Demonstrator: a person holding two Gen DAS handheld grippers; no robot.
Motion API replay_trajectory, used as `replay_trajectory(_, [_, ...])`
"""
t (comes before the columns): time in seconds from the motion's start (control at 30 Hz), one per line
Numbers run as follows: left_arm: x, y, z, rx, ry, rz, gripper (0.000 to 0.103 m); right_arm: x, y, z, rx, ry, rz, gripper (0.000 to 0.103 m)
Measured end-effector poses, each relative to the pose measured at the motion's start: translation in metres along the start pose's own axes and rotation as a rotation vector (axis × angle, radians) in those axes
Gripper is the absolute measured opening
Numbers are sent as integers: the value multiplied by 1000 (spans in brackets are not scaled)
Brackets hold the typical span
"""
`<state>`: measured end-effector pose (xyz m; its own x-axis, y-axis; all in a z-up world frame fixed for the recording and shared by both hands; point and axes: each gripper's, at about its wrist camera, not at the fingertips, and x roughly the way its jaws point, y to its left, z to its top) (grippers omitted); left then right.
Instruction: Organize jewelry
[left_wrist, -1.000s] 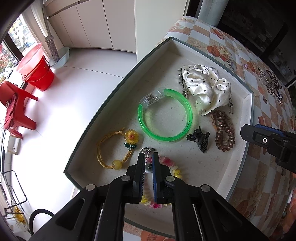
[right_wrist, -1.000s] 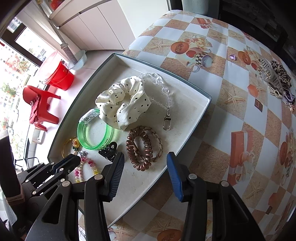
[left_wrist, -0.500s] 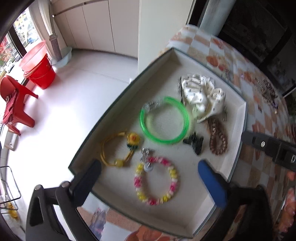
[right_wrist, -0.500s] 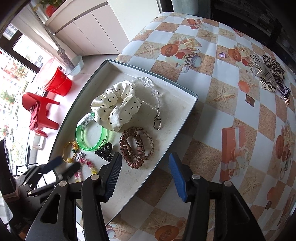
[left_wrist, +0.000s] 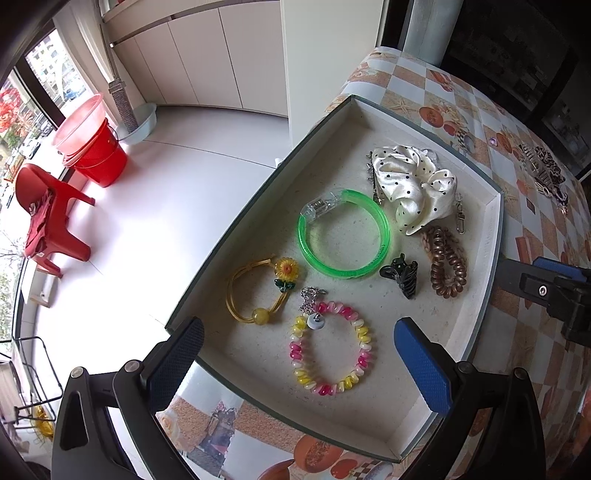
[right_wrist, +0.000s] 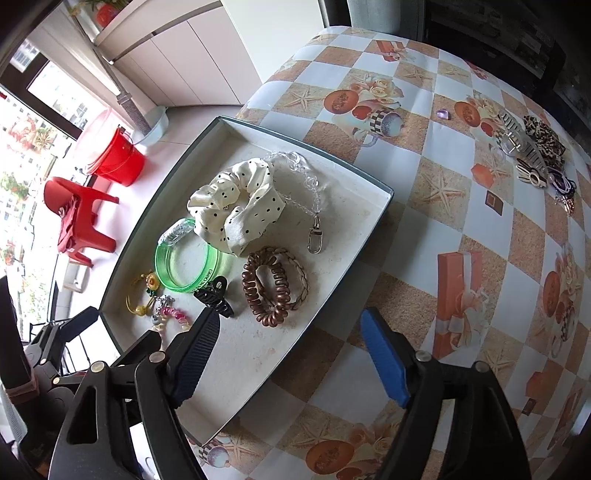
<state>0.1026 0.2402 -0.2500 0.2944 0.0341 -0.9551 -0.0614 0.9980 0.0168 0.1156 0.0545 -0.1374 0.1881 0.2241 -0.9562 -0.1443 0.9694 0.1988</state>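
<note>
A shallow tray (left_wrist: 495, 229) (right_wrist: 373, 221) holds a pink and yellow bead bracelet (left_wrist: 330, 347), a yellow flower hair tie (left_wrist: 258, 288), a green bangle (left_wrist: 343, 232) (right_wrist: 184, 266), a black claw clip (left_wrist: 400, 275) (right_wrist: 214, 295), a brown coil tie (left_wrist: 447, 266) (right_wrist: 269, 284) and a dotted white scrunchie (left_wrist: 410, 184) (right_wrist: 236, 199). My left gripper (left_wrist: 295, 358) is open and empty above the tray's near end, over the bead bracelet. My right gripper (right_wrist: 288, 350) is open and empty over the tray's near rim.
A pile of loose hair clips and jewelry (right_wrist: 532, 155) (left_wrist: 546, 173) lies on the checked tablecloth (right_wrist: 461, 229) at the far right. The tray sits at the table's left edge, with floor, a red bucket (left_wrist: 92, 147) and a red chair (left_wrist: 48, 218) beyond.
My left gripper was shut on the bead bracelet; it has opened, let the bracelet lie in the tray, and pulled back upward. The right gripper shifted slightly right.
</note>
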Motion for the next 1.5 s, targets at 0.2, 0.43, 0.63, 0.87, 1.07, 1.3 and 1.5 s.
replay_trajectory(0.2, [24,-4,-1,-14,7,21,103,-11,13,-9,-49,13,-32,86])
replay_trajectory(0.43, [43,-5,-2,-11,20,25,103,-34,28,-23,-72,-9,-50,88])
replay_trajectory(0.63, [47,-2,-11,-20,20,13,103,-58,34,-30,-67,-47,-98,89])
replay_trajectory(0.87, [42,-2,-14,-40,3,16,103,-81,45,-34,-84,-65,-115,89])
replay_trajectory(1.07, [20,1,-22,-47,-16,25,103,-90,54,-34,-97,-64,-113,89])
replay_trajectory(1.3, [-37,8,-27,-53,-36,28,103,-99,57,-35,-107,-75,-123,89])
replay_trajectory(1.5, [-43,7,-28,-52,-42,31,103,-103,56,-36,-107,-80,-129,89])
